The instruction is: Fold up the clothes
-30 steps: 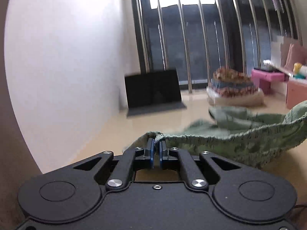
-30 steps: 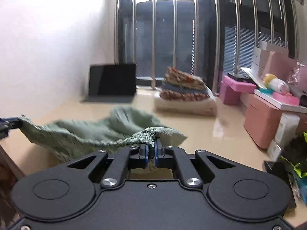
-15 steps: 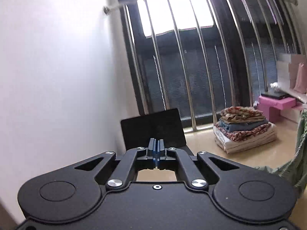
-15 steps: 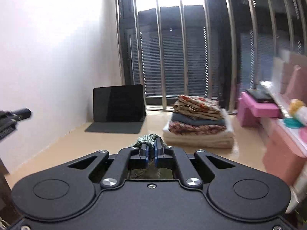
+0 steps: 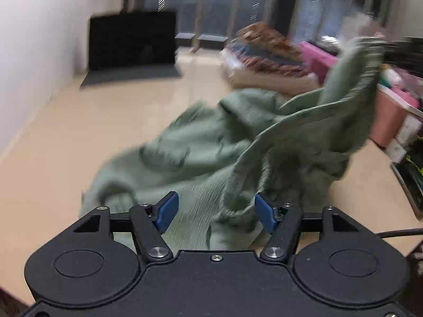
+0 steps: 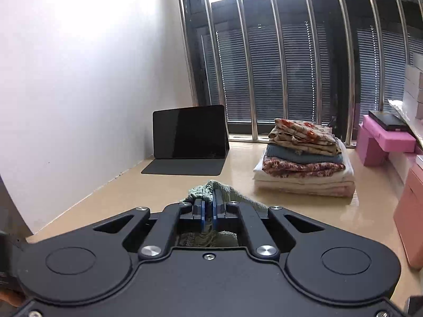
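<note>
A crumpled green garment (image 5: pixel 201 148) lies on the beige table (image 5: pixel 53 142), one end lifted toward the upper right. My left gripper (image 5: pixel 216 212) hovers over its near edge; its jaws are opening, and cloth lies below and between the blue pads (image 5: pixel 167 211) without being pinched. In the right wrist view my right gripper (image 6: pixel 208 212) is shut on a bunched corner of the green garment (image 6: pixel 208 189), held up above the table (image 6: pixel 111 198). The rest of the cloth hangs out of sight below it.
A dark tablet on a keyboard stand (image 6: pixel 189 137) sits at the back by the white wall. A stack of folded clothes (image 6: pixel 304 155) rests near the barred window. Pink boxes (image 6: pixel 383 138) and a pink container (image 5: pixel 391 111) line the right side.
The left gripper let go of the garment's edge, swung down over the cloth and its jaws spread apart. The right gripper lifted its corner higher, still shut on it.
</note>
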Action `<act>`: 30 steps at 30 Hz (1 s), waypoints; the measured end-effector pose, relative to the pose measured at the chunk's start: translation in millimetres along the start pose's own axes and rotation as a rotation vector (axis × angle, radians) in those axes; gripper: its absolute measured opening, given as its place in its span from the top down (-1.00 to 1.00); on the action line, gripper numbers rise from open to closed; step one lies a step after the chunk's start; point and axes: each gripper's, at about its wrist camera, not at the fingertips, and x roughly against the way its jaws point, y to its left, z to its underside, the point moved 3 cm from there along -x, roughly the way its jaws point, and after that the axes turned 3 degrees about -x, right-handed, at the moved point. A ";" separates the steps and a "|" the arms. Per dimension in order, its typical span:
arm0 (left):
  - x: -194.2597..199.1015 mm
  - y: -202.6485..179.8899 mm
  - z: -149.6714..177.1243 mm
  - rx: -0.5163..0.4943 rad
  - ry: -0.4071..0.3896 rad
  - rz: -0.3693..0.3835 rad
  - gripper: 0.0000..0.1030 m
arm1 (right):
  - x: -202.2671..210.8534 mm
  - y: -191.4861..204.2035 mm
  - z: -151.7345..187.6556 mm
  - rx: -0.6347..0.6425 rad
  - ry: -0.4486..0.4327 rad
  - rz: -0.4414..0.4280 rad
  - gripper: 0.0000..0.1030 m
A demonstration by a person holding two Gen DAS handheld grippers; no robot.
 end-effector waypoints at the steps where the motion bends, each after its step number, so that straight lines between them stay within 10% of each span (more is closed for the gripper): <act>1: -1.7 6.0 2.2 0.043 0.008 0.007 -0.14 | 6.6 0.0 3.1 -0.002 -0.009 0.000 0.91; 9: 3.3 5.8 13.2 0.081 0.039 0.045 -0.06 | 72.0 0.6 35.3 -0.020 -0.067 -0.005 0.91; 13: 2.2 -13.9 17.4 -0.002 0.043 0.016 0.57 | 103.9 1.4 55.3 -0.049 -0.096 -0.002 0.91; 21: 21.0 -30.5 56.3 -0.197 0.024 -0.144 0.87 | 137.6 -20.6 102.7 -0.183 -0.091 0.083 0.91; 30: 66.3 -35.4 100.2 -0.337 -0.035 -0.391 0.83 | 105.8 -33.2 177.1 -0.202 0.127 0.213 0.91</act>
